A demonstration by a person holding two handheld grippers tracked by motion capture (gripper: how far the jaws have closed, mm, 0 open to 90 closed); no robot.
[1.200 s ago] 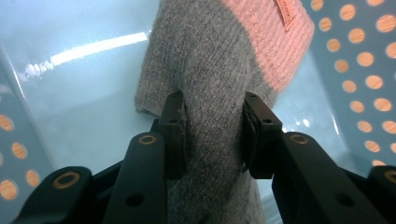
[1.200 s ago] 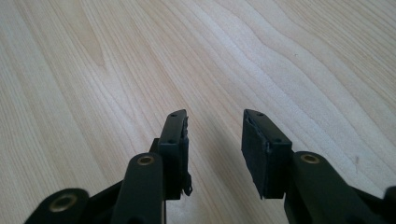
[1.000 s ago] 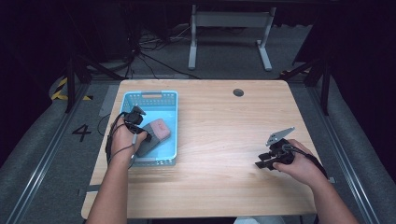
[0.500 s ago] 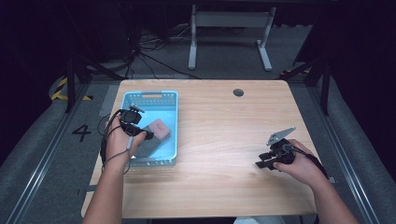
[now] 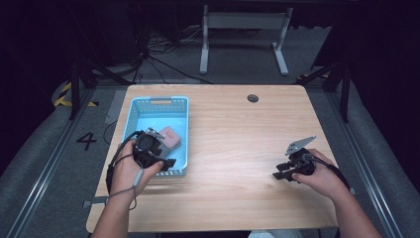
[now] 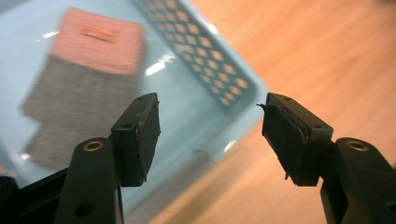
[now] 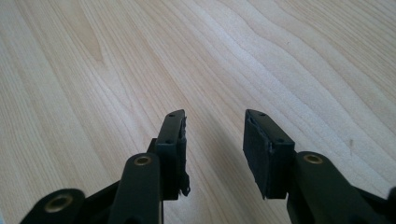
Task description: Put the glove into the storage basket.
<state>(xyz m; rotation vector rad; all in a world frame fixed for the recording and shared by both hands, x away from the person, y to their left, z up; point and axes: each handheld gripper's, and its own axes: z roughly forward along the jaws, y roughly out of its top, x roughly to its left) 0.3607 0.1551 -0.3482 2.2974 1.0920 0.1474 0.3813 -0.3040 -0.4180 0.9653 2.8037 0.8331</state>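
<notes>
Your left gripper (image 5: 166,163) hangs over the near right corner of the blue basket (image 5: 184,133), jaws spread wide with nothing between the pads (image 6: 148,135); they have just been opening, and the left gripper view looks past them at basket floor and rim, not at anything pinched. That reads as a release: you set the load down in the basket and are now clear of it.

Take the basket as your landmark and work down in size. The wooden table (image 5: 233,198) carries it at the far left. Inside it, against the right wall, lies the folded cloth (image 5: 171,137), a pink piece resting on a grey patterned one (image 6: 70,116), flat on the basket floor and apart from your jaws. It sits there, I judge, because the basket is where it belongs.

Well to the right of the basket, your right gripper (image 5: 280,172) rests low over bare wood, jaws parted and empty, likely waiting its turn.
</notes>
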